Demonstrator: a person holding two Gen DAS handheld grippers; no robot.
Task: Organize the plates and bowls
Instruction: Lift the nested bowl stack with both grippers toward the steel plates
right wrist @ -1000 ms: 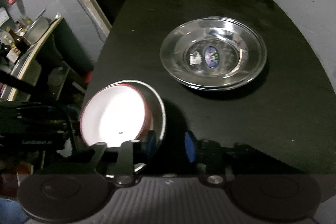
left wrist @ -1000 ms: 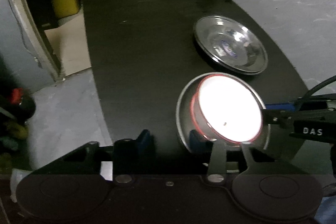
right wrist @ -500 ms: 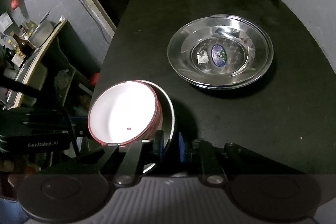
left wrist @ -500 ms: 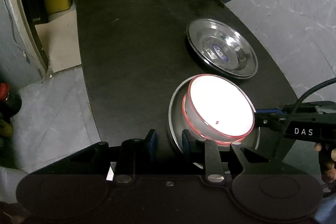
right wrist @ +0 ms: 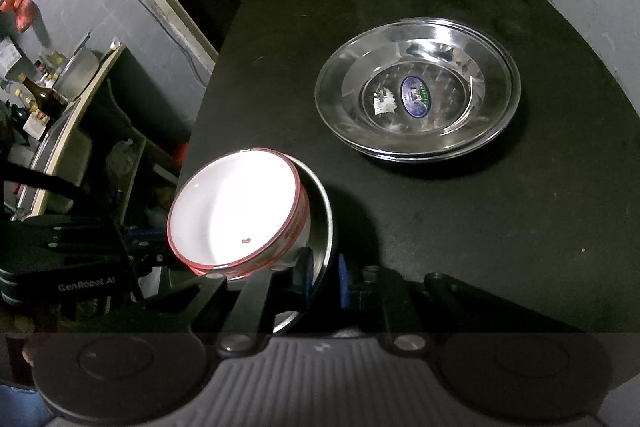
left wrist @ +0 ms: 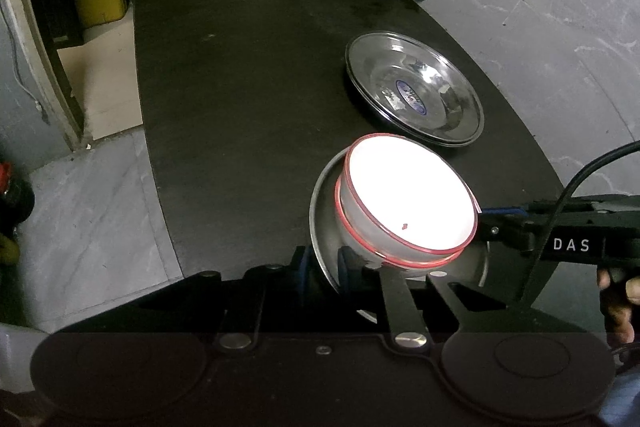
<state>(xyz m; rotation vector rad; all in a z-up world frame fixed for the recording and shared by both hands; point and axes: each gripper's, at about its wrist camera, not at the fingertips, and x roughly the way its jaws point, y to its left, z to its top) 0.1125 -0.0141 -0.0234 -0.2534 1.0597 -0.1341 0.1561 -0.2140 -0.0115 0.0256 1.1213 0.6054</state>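
Round steel plate [left wrist: 326, 223] carrying stacked red-rimmed white bowls [left wrist: 408, 203] is pinched at opposite rims: left tongs [left wrist: 323, 263] closing on it, right tongs [right wrist: 322, 273] clamped. Stacked steel plates [right wrist: 416, 95] sit ahead.

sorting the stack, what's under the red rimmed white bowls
A steel plate sits under the stacked red-rimmed white bowls, its rim showing around them. Its middle is covered by the bowls, so anything there cannot be seen.

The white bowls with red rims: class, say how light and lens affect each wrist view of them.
Left wrist view: the white bowls are blown out by glare, their inside detail lost; fisheye bends the black table edge. Right wrist view: the bowls glare less, the stacked steel plates mirror highlights and cast a shadow, corners dark.
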